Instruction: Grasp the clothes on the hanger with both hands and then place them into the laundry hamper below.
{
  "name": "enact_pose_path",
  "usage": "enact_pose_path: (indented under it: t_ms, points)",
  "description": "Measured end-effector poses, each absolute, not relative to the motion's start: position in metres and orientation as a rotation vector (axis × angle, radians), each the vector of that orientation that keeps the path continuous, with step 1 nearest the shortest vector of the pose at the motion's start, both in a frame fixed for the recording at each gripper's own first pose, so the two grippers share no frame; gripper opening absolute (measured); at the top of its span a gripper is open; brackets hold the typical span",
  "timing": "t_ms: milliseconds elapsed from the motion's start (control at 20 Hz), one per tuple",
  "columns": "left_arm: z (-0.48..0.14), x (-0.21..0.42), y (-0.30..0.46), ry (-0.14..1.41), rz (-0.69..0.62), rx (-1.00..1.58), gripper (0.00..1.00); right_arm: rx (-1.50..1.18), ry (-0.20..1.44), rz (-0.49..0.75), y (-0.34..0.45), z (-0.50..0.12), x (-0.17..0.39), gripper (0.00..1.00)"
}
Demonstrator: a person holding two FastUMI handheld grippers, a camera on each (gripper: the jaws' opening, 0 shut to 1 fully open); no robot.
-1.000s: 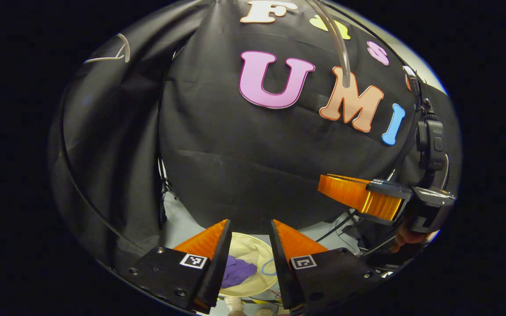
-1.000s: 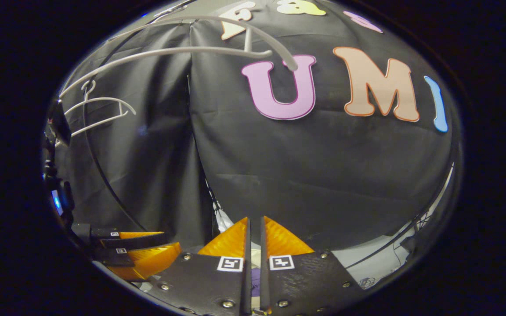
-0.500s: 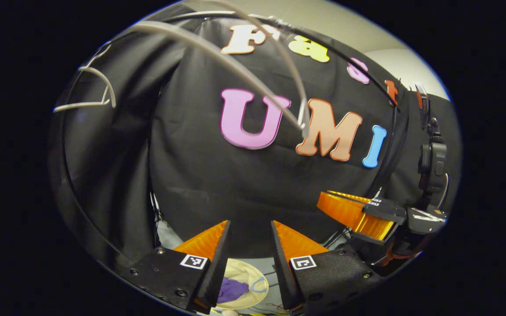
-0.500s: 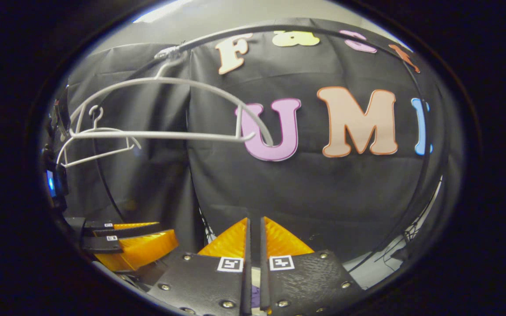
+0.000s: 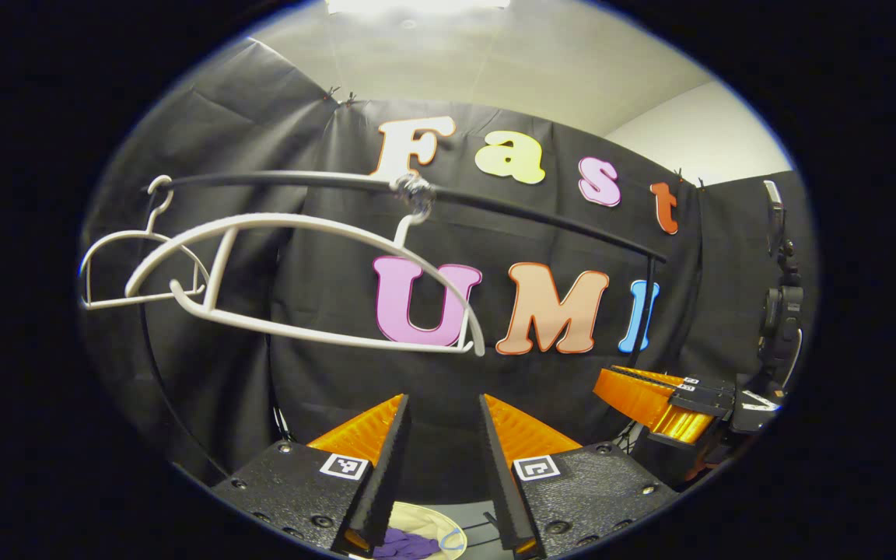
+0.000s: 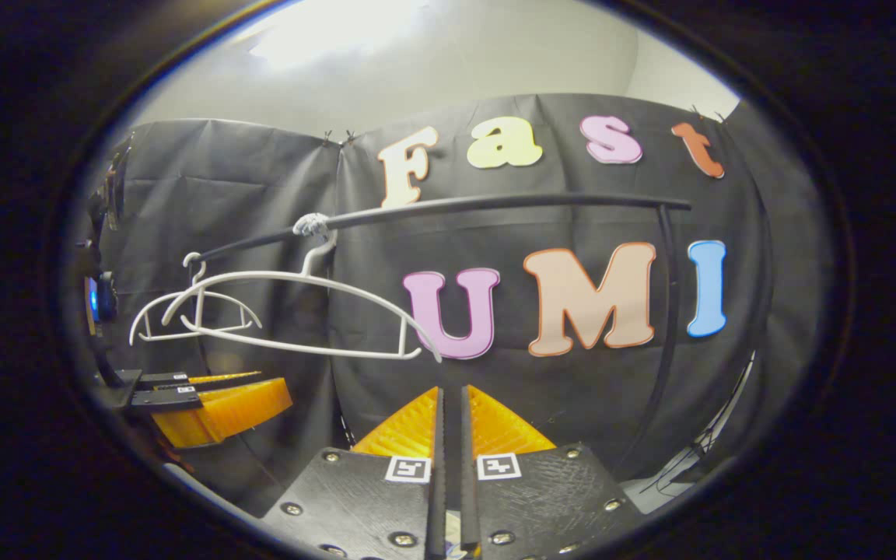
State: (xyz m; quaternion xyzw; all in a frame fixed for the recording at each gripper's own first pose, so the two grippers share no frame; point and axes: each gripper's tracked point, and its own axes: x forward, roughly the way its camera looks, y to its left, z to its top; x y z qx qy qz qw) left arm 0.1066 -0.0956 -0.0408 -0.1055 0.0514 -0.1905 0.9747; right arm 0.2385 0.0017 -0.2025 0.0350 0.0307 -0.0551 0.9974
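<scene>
Bare hanger (image 5: 300,284) on rail (image 6: 495,204), purple clothes (image 5: 401,543) in hamper (image 5: 425,519) — left gripper (image 5: 442,420) jaws apart

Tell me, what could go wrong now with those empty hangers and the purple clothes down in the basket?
1. The near hanger hangs bare and tilted on the rail; a bump from a rising gripper might knock it off.
2. The purple clothes lie near the laundry hamper's rim, so a sleeve may trail out.
3. The left gripper is open close to the right gripper; they could collide.
</scene>
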Motion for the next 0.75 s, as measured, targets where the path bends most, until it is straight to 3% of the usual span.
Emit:
enact_pose_path:
  t_ms: [50, 200, 250, 300, 350, 450, 500, 600, 650, 700, 750]
  points:
    - [-0.035, 0.099, -0.098, 0.096, -0.376, -0.207, 0.54, 0.068, 0.054, -0.115, -0.003, -0.199, 0.232, 0.07]
    - [-0.02, 0.079, -0.106, 0.069, -0.354, -0.196, 0.54, 0.077, 0.036, -0.116, -0.017, -0.186, 0.201, 0.07]
    - [-0.014, 0.07, -0.111, 0.06, -0.351, -0.199, 0.61, 0.078, 0.027, -0.116, -0.022, -0.181, 0.19, 0.07]
    - [-0.009, 0.063, -0.115, 0.053, -0.35, -0.199, 0.61, 0.079, 0.019, -0.118, -0.024, -0.178, 0.181, 0.07]
    - [-0.006, 0.055, -0.117, 0.048, -0.345, -0.195, 0.49, 0.078, 0.013, -0.118, -0.028, -0.173, 0.171, 0.07]
    - [0.001, 0.044, -0.126, 0.039, -0.34, -0.191, 0.5, 0.078, 0.0, -0.111, -0.032, -0.166, 0.156, 0.09]
    - [0.005, 0.037, -0.129, 0.033, -0.338, -0.188, 0.51, 0.077, -0.01, -0.112, -0.037, -0.162, 0.15, 0.17]
    - [0.009, 0.029, -0.136, 0.035, -0.334, -0.185, 0.57, 0.074, -0.014, -0.108, -0.041, -0.157, 0.137, 0.23]
    - [0.011, 0.024, -0.14, 0.037, -0.337, -0.186, 0.58, 0.071, -0.015, -0.107, -0.043, -0.155, 0.132, 0.2]
    - [0.014, 0.02, -0.146, 0.037, -0.347, -0.188, 0.64, 0.069, -0.018, -0.109, -0.046, -0.153, 0.126, 0.34]
    - [0.017, 0.018, -0.15, 0.032, -0.354, -0.187, 0.7, 0.07, -0.022, -0.112, -0.048, -0.152, 0.123, 0.39]
